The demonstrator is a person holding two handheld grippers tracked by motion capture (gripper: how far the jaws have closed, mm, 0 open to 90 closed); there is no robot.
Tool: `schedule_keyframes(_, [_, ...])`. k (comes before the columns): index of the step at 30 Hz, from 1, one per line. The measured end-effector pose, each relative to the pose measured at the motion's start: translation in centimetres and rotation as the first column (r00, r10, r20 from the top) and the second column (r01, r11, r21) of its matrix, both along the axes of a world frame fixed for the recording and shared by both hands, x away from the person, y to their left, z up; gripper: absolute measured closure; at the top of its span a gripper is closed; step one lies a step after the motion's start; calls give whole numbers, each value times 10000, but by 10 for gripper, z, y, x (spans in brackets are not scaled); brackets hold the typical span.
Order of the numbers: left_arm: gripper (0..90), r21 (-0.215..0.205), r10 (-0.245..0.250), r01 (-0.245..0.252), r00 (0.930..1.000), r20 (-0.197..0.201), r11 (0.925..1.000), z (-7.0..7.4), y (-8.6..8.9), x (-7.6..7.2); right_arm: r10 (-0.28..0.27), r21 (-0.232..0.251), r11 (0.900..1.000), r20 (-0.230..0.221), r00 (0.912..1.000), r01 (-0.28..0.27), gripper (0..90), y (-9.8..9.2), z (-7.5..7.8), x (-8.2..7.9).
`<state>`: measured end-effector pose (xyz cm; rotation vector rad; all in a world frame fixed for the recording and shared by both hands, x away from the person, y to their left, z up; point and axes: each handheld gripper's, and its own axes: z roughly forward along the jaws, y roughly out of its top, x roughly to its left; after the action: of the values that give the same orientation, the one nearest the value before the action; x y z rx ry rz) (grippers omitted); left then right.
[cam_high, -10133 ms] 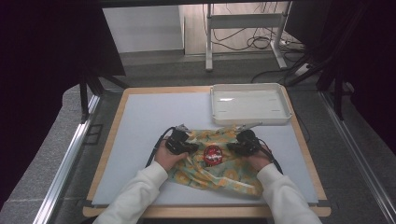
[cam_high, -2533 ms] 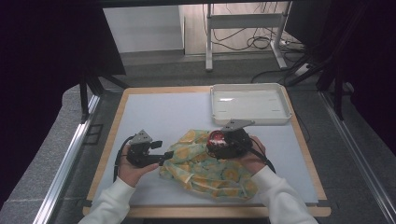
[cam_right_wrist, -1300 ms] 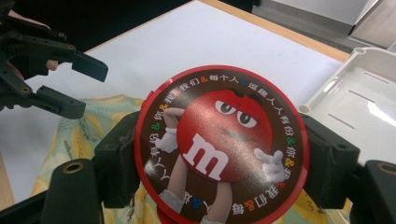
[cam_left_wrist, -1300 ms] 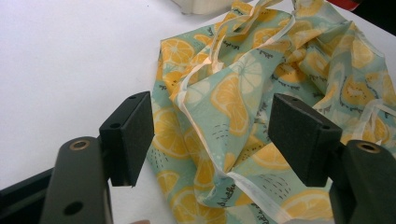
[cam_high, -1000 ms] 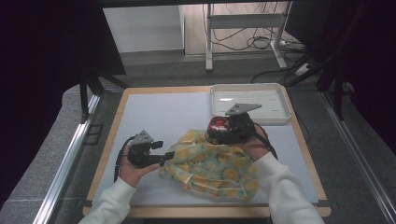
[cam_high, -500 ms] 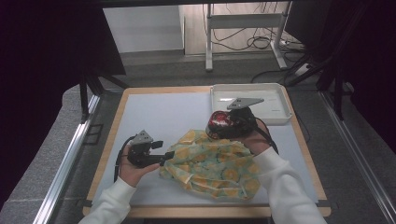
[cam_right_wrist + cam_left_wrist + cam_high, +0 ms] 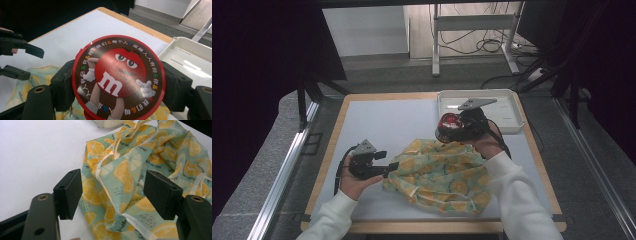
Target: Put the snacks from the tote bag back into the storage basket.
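My right claw (image 7: 117, 85) grasps the round red candy tin (image 7: 117, 77), lifted clear of the lemon-print bag (image 7: 439, 172); white tray (image 7: 507, 125) awaits; left claw (image 7: 117, 195) released.

Ten seconds ago both my hands were down on the lemon cloth (image 7: 439, 175). Since then my right hand-held gripper (image 7: 452, 128) has lifted the red round tin (image 7: 117, 78) off it toward the white tray (image 7: 507, 117), and my left hand-held gripper (image 7: 387, 161) has drawn back to the cloth's left edge.

The left gripper (image 7: 113, 195) holds its black jaws wide apart over the crumpled lemon-print cloth (image 7: 140, 170), which lies between and beyond them on the white table (image 7: 37, 150).
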<state>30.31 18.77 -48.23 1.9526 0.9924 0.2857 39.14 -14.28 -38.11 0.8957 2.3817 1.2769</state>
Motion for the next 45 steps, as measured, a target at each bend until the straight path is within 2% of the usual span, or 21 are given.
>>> schedule_keyframes(29, [313,-67,15,-16,9999,-99,10000,-1,0,0,-659,12,9978,-123,9977,660,256,-4,-5,43])
schedule_keyframes(45, [312,-55,-24,23,9999,-154,10000,-1,-1,1,-1205,74,9926,-330,9922,1208,256,-7,-14,71])
